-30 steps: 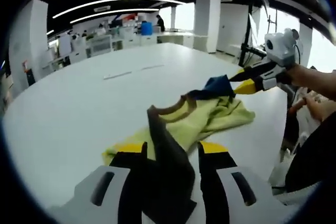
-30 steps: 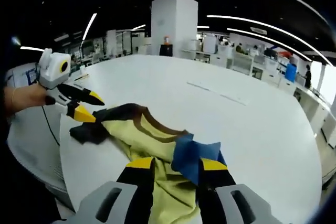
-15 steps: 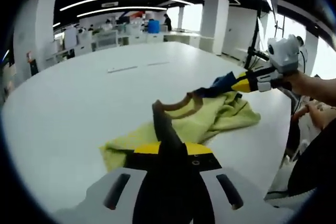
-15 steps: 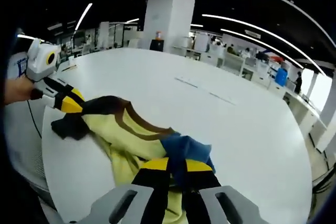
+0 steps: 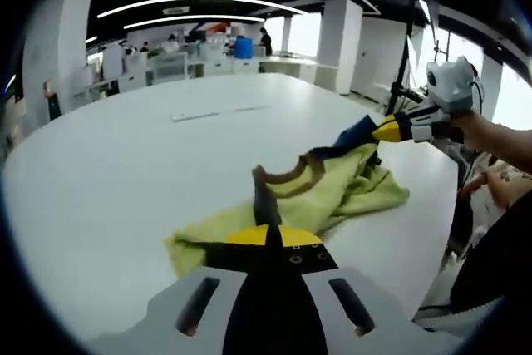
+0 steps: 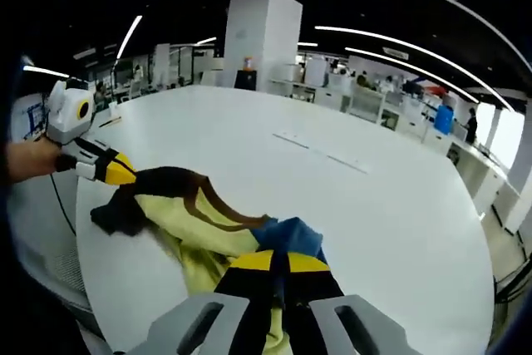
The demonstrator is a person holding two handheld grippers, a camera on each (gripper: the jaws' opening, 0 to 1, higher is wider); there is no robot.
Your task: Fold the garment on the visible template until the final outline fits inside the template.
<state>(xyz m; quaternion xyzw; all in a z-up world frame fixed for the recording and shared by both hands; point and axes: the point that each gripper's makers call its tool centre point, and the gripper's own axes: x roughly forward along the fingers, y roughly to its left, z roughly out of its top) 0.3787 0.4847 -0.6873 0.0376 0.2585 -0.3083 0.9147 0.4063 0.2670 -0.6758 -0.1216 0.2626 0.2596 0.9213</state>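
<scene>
A crumpled yellow garment (image 5: 324,197) lies near the white table's (image 5: 125,164) edge, unfolded, folding apparently barely begun. The left gripper (image 5: 270,239) clamps its dark sleeve; the right gripper (image 6: 278,262) clamps the blue one.

A pale yellow garment (image 5: 320,197) with a brown neckband (image 5: 287,176), a dark brown sleeve (image 6: 125,209) and a blue sleeve (image 6: 291,234) is seen crumpled on a white round table (image 5: 125,155). It is bunched and creased rather than spread flat, and its body rests on the tabletop near the table's edge. The dark sleeve and the blue sleeve are lifted slightly off the surface at opposite ends, with the neckband arched between them.
</scene>
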